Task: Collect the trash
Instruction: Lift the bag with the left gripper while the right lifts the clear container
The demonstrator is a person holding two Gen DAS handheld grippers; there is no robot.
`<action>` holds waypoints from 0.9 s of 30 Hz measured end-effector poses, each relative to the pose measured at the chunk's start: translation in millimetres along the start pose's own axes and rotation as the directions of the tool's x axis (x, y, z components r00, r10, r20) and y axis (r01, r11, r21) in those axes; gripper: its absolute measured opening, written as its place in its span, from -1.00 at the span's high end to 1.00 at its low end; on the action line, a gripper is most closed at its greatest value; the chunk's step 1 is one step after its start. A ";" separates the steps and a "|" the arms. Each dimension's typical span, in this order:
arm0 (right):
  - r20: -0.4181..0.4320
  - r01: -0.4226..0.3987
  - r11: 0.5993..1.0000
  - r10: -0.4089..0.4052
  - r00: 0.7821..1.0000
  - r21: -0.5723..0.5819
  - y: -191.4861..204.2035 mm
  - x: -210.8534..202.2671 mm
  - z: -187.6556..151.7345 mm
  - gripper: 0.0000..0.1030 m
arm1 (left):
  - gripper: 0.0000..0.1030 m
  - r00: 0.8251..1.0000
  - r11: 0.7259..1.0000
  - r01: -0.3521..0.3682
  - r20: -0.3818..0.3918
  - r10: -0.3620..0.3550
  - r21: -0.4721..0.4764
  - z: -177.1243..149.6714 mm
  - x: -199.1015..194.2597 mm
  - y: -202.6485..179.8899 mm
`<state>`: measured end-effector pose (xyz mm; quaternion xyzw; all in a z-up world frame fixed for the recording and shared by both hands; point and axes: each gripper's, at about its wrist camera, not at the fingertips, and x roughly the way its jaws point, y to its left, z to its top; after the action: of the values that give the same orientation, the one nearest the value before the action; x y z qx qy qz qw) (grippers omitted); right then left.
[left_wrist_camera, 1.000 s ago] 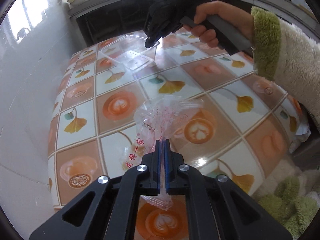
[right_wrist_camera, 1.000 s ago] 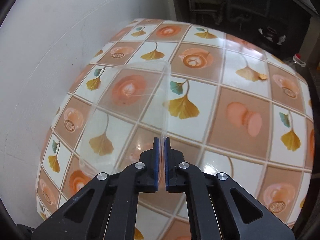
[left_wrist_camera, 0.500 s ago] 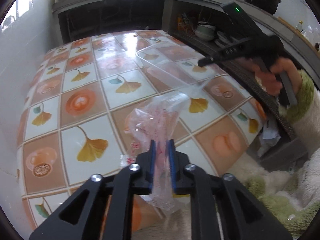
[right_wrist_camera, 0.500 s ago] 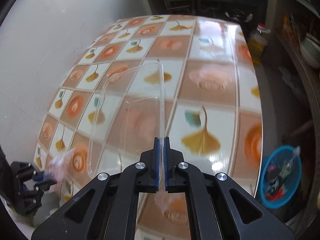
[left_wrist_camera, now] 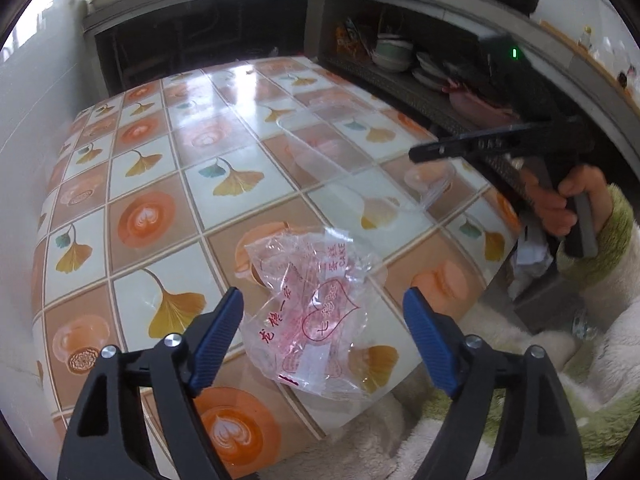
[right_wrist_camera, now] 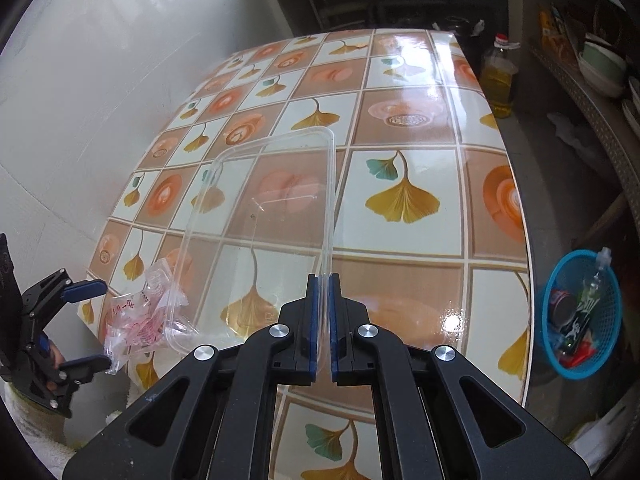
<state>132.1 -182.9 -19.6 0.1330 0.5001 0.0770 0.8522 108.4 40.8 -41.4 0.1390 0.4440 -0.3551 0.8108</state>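
crumpled plastic bag point(left_wrist_camera: 316, 312) on tiled table point(left_wrist_camera: 160, 184) between open left hand-held gripper point(left_wrist_camera: 323, 332) fingers

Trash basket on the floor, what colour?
Blue mesh basket, with trash inside; shows best in the right wrist view.

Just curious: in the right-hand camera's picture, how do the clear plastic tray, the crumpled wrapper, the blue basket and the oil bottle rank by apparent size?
1. clear plastic tray, though nearest the camera
2. blue basket
3. crumpled wrapper
4. oil bottle, farthest, so unsure
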 end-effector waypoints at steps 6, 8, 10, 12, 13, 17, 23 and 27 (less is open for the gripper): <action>0.005 0.017 1.000 -0.017 1.000 -0.013 -1.7 -4.5 -3.3 0.93 | -0.56 0.999 0.998 -0.032 -0.038 0.035 0.060 -2.7 23.8 -2.6; 0.004 0.022 1.000 -0.022 1.000 -0.011 -3.1 -4.5 -5.1 0.93 | -0.56 0.998 0.997 -0.044 -0.046 0.047 0.068 -2.2 28.2 -1.8; 0.003 0.023 1.000 -0.023 1.000 -0.007 -3.9 -4.4 -5.2 0.93 | -0.56 0.996 0.996 -0.057 -0.060 0.061 0.064 -1.6 32.6 0.4; 0.005 0.023 1.000 -0.023 1.000 -0.003 -4.7 -5.0 -5.6 0.93 | -0.55 0.996 0.997 -0.062 -0.065 0.066 0.054 -1.2 34.3 1.7; 0.006 0.023 1.000 -0.023 1.000 -0.001 -4.8 -5.3 -5.8 0.93 | -0.51 0.996 0.997 -0.058 -0.067 0.061 0.044 -0.9 34.3 2.3; 0.009 0.024 1.000 -0.024 1.000 0.002 -4.5 -6.0 -5.7 0.93 | -0.15 0.994 0.998 -0.069 -0.085 0.069 0.008 -1.2 36.0 2.3; 0.012 0.024 1.000 -0.024 1.000 0.008 -4.2 -7.1 -6.7 0.94 | 0.07 0.990 0.994 -0.109 -0.087 0.109 0.016 -4.4 34.6 -6.5; 0.015 0.025 0.999 -0.026 1.000 0.020 -4.3 -8.1 -7.1 0.95 | 0.17 0.989 0.991 -0.127 -0.076 0.130 0.041 -4.5 33.4 -12.8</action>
<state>122.0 -188.0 -17.4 0.1358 0.4958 0.0601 0.8556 108.4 19.0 -70.1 0.1955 0.4592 -0.3043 0.8114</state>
